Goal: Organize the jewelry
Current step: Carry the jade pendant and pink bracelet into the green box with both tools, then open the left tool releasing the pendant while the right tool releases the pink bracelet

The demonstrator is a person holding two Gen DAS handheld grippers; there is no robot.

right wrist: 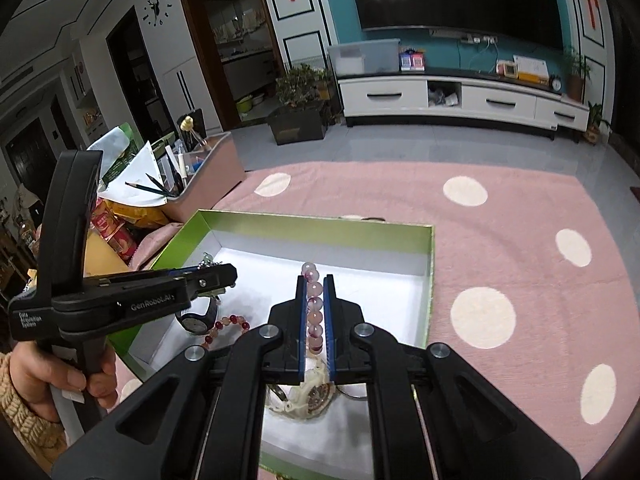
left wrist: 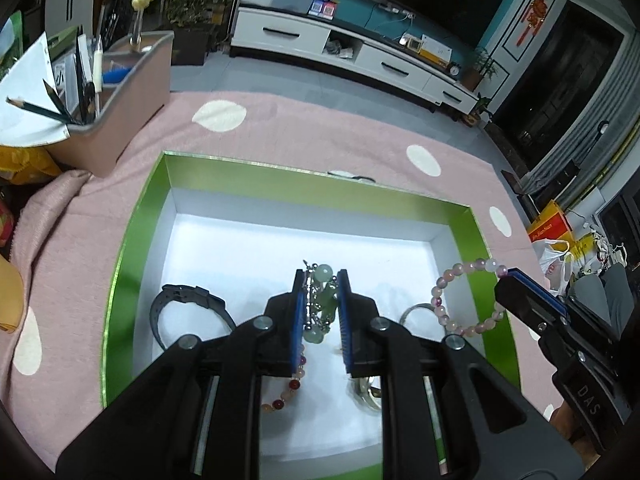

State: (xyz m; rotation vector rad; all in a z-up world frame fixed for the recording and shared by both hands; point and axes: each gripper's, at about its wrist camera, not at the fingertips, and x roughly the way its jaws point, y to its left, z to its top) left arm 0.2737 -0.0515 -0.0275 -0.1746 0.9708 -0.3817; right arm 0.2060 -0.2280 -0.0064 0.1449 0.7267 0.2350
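The left gripper (left wrist: pixel 321 280) is closed on a green bead bracelet (left wrist: pixel 322 298), its blue pads (left wrist: pixel 299 320) pressing the beads from both sides above the white floor of the green-walled box (left wrist: pixel 132 264). The right gripper (right wrist: pixel 311 286) is closed on a pink bead bracelet (right wrist: pixel 314 308), which in the left wrist view hangs as a loop (left wrist: pixel 460 300) over the right part of the box. Under the grippers, at the near end of the box, lie a red and orange bead bracelet (left wrist: pixel 286 394), a pale watch (right wrist: pixel 308 394) and a silver ring (left wrist: pixel 414 312). To the left lies a black watch (left wrist: pixel 188 300), its dial (right wrist: pixel 194 324) just beside the red beads. The box sits on a pink cloth with white dots (right wrist: pixel 520 248). Farther left, a pink organizer (left wrist: pixel 132 96) holds pencils (left wrist: pixel 36 110) and pens. At the far wall stand a white TV cabinet (right wrist: pixel 460 100) and potted plants (right wrist: pixel 298 92).
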